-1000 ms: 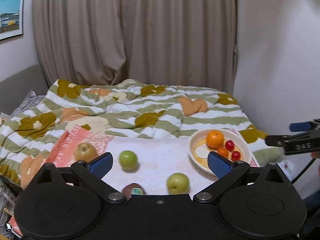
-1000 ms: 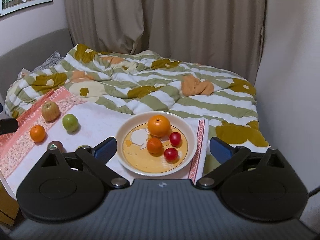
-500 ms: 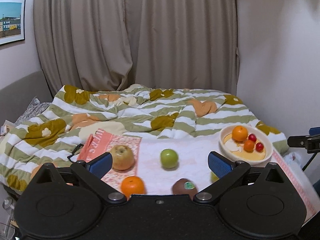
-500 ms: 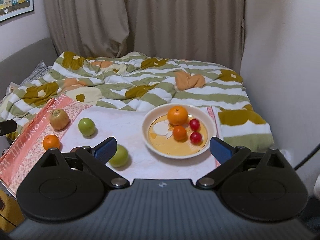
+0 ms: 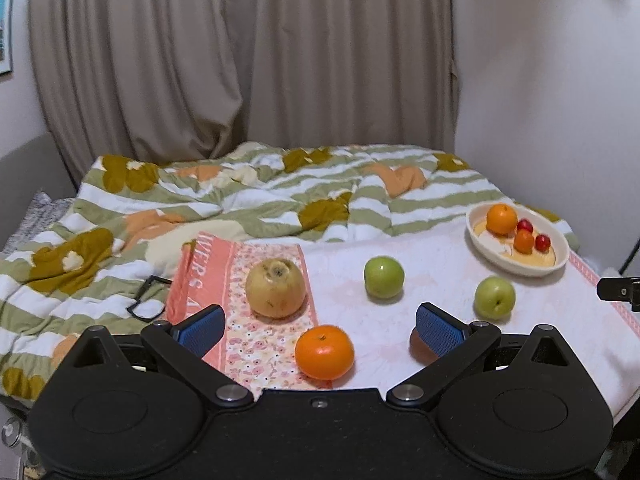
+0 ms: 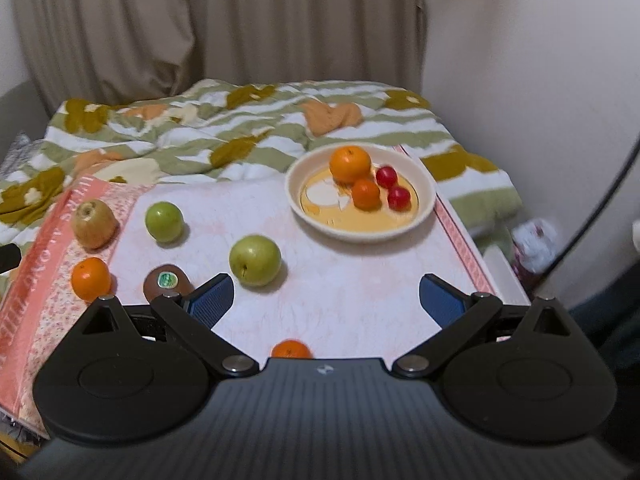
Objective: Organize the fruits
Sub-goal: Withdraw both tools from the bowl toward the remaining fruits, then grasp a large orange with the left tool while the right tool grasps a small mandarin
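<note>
A cream plate (image 6: pixel 424 216) (image 5: pixel 560 264) at the far right of the pink cloth (image 6: pixel 340 280) holds a large orange (image 6: pixel 350 164), a small orange and two red fruits. Loose on the cloth lie a yellow-brown pear (image 5: pixel 276 288) (image 6: pixel 94 224), two green apples (image 5: pixel 383 277) (image 5: pixel 494 297), an orange (image 5: pixel 324 352) (image 6: pixel 91 279), a stickered kiwi (image 6: pixel 167 280) and a small orange (image 6: pixel 291 350) at the near edge. My left gripper (image 5: pixel 320 326) is open, with the orange between its fingers. My right gripper (image 6: pixel 326 302) is open and empty, above the cloth.
A green-striped flowered duvet (image 5: pixel 240 200) covers the bed behind the cloth. Black glasses (image 5: pixel 146 300) lie left of the cloth. Curtains hang at the back and a white wall stands at the right. A cable (image 6: pixel 600 200) and a packet (image 6: pixel 534 244) are beside the bed at right.
Both grippers have pulled back and swung left. The left view now centres the pear and the orange; the right view now shows all the loose fruit and the plate farther off.
</note>
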The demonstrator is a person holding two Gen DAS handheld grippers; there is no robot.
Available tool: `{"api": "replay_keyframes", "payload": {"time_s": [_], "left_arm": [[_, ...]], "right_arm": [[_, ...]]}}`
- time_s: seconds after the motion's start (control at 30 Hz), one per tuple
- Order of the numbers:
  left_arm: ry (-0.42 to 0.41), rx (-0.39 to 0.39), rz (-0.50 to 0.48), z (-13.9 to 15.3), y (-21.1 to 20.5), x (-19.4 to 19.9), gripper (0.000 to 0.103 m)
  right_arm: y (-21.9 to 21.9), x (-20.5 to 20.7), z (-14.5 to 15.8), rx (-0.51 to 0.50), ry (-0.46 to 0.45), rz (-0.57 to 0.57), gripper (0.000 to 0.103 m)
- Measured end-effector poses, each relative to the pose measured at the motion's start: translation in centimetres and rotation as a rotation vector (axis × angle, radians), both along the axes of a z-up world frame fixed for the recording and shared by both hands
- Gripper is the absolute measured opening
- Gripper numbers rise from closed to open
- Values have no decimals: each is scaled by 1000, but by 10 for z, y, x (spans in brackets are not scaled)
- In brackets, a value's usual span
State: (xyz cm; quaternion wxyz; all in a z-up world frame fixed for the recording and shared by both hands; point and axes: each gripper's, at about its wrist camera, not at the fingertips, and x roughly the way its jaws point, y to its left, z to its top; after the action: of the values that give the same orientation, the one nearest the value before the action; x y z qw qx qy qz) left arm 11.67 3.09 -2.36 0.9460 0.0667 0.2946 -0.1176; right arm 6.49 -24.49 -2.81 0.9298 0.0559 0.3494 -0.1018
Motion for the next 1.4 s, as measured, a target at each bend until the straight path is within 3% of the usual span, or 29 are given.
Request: {"api": "replay_keyframes", "payload": {"time_s": [0.3,0.7,0.9,1.07,1.13,1.17,1.4], "left_arm": [[78,29,-76,-43,11,40,103],[141,37,-93,-87,1,70,101],[188,14,-94,-100,-4,81,85],[188,5,-93,-103,-6,83,84],[198,9,-95,-104,-7,84,68],[200,21,-86,-105,-7,84,64],[212,2,-83,-104,0,82,64]], "right_arm": [[21,8,-42,7,56,-95,103],[28,23,-83,8,89,-68,103],[32,27,-90,-27,111,-40,103],[29,28,-93,-12,121,-38,103],[28,29,-94,-9,126,-35,101],[28,29,-94,-6,128,-34,100],[29,31,-98,7,140,-30,87]]}}
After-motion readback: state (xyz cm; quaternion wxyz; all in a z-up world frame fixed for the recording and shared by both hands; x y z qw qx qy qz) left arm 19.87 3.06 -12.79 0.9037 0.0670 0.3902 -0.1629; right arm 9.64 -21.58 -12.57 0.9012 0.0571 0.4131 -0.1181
